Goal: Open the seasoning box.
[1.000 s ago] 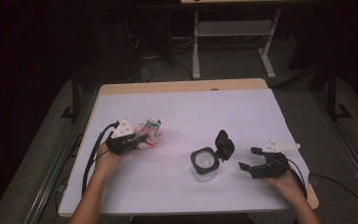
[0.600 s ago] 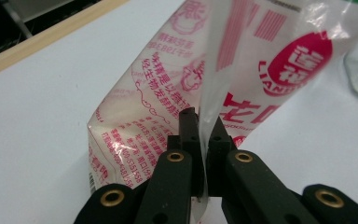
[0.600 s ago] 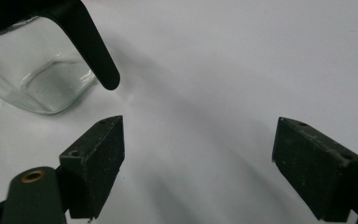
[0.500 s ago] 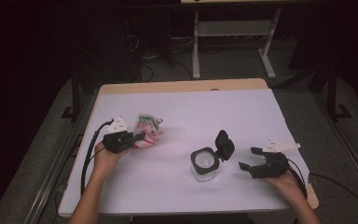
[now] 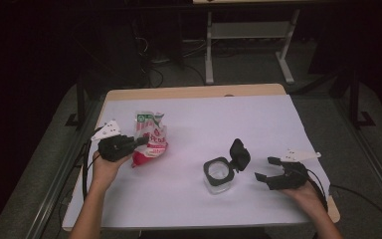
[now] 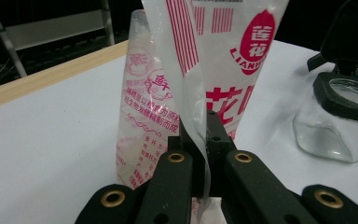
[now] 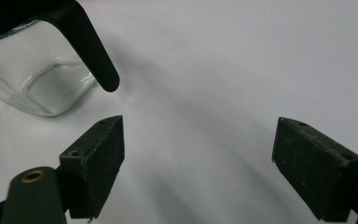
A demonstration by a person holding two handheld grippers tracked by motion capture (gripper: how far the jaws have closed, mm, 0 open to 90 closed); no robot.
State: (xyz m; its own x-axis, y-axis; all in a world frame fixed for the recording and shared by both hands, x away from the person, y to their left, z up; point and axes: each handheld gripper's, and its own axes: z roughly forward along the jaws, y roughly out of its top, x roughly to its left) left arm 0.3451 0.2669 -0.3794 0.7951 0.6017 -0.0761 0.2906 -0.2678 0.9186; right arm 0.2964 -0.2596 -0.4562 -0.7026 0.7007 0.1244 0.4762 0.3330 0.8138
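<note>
Lifted and tipped upright since a second ago, from lying flat at centre left of the high view: red-and-white printed plastic bag [image 5: 149, 138], now standing taller, its red bottom end low against the white table cover [image 5: 229, 124]. Pinched through a thin clear fold by the left gripper [image 5: 138, 142], jaws clamped tight on the film (seen close up in the left gripper view, bag [image 6: 200, 70] rising straight above the black jaws). Held by the left hand [image 5: 104, 167] at lower left of the high view. Further right, near lower centre: small glass jar [image 5: 217, 175] with black rim and hinged black lid [image 5: 239, 153] flipped up, well apart from the bag. Right of the jar, at lower right: right gripper [image 5: 266, 169], jaws spread wide with nothing between them, aimed toward the jar, near but not touching.
</note>
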